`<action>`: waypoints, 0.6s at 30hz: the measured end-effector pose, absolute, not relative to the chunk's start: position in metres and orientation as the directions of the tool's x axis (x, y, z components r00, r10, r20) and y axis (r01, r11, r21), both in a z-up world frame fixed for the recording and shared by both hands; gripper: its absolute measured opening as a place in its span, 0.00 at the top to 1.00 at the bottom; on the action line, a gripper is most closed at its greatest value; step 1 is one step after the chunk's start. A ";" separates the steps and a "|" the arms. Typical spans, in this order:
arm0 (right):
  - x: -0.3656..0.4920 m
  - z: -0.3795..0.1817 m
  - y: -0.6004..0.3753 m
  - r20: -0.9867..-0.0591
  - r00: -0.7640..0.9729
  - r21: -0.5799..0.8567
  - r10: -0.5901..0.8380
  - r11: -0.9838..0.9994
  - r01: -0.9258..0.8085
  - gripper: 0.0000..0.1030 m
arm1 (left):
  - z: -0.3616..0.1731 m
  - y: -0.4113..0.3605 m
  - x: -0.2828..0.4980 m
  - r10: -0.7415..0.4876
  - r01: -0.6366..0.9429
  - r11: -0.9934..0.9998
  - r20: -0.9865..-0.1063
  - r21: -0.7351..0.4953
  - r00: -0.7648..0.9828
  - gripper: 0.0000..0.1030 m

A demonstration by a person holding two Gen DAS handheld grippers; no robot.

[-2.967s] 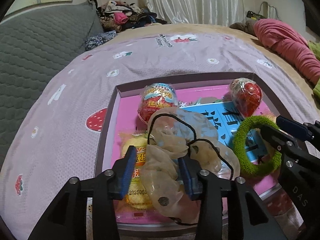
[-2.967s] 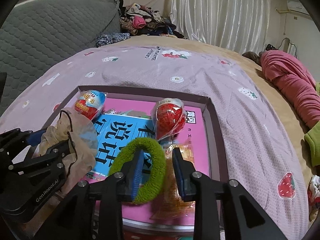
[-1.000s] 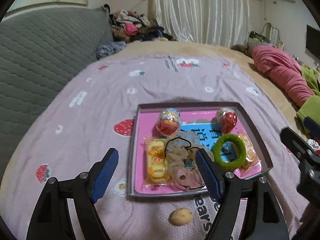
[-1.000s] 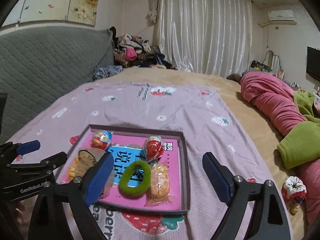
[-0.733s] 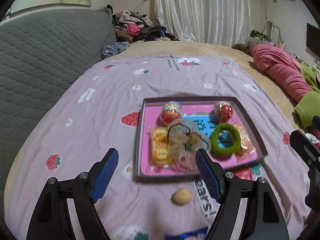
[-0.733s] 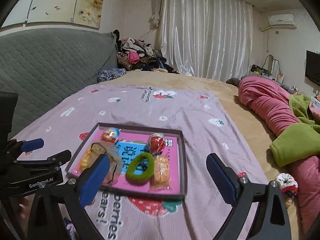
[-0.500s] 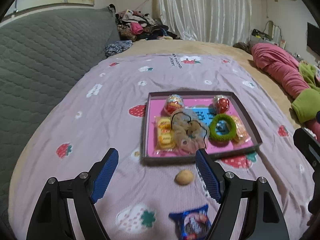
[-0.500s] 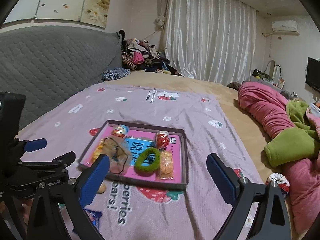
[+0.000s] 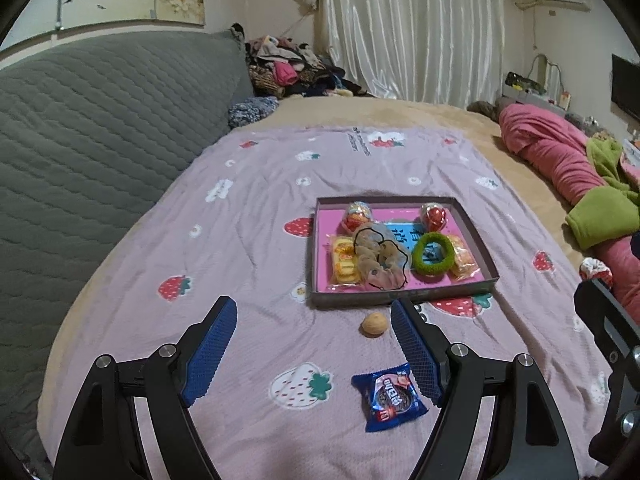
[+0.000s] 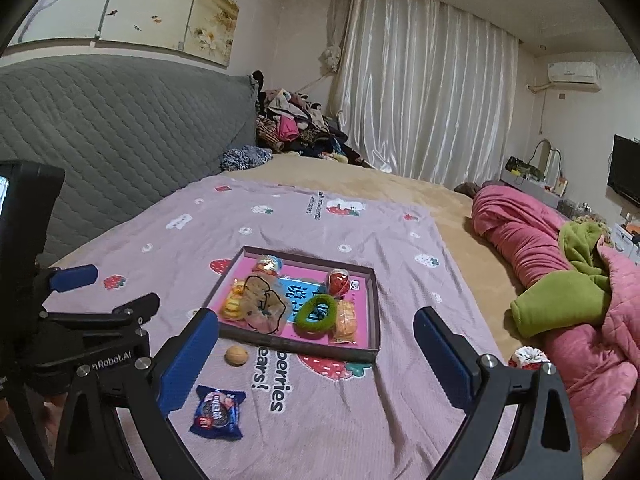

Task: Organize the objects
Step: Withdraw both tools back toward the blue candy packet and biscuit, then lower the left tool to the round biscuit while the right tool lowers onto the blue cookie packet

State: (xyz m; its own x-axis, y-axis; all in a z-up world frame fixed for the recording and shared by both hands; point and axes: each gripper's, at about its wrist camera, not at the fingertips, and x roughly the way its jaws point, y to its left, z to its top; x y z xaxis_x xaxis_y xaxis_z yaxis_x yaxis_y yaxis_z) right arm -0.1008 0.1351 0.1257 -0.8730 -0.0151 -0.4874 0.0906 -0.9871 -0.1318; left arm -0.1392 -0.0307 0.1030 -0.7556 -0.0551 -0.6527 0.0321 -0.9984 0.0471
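A shallow dark box (image 9: pixel 468 220) (image 10: pixel 370 350) with a pink floor lies on the strawberry-print bedspread (image 9: pixel 248 240). Inside are a green scrunchie (image 9: pixel 433 253) (image 10: pixel 317 312), a beige scrunchie (image 9: pixel 380 262) (image 10: pixel 264 306), two foil-wrapped eggs (image 9: pixel 433 216) and yellow (image 9: pixel 345 266) and orange snack packs (image 10: pixel 345 322). On the spread in front of the box lie a walnut (image 9: pixel 375 324) (image 10: pixel 236 356) and a blue cookie packet (image 9: pixel 389 397) (image 10: pixel 218 411). My left gripper (image 9: pixel 318 354) and right gripper (image 10: pixel 318 360) hang well back from the box, both open and empty.
A grey quilted headboard (image 9: pixel 80 120) runs along the left. A pile of clothes (image 10: pixel 296 128) sits at the far corner before white curtains. Pink and green blankets (image 10: pixel 560 276) are heaped on the right, with a small red-white object (image 10: pixel 528 358) beside them.
Both grippers have let go of the scrunchies, opened wide and pulled back and up from the box. The walnut and the blue cookie packet have come into view in front of it.
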 end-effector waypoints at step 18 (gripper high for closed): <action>-0.052 0.127 0.110 -0.494 -0.869 -0.148 -0.037 -0.981 0.126 0.04 | 0.127 -0.047 -0.099 -0.058 0.037 -0.998 -0.632 0.046 -0.772 0.22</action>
State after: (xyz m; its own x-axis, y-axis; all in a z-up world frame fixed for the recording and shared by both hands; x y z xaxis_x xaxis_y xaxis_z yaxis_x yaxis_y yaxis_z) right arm -0.0525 0.1099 0.1266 -0.8687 -0.0374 -0.4939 0.1265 -0.9808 -0.1481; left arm -0.0992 -0.0469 0.1266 -0.7724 -0.0578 -0.6325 0.0371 -0.9983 0.0459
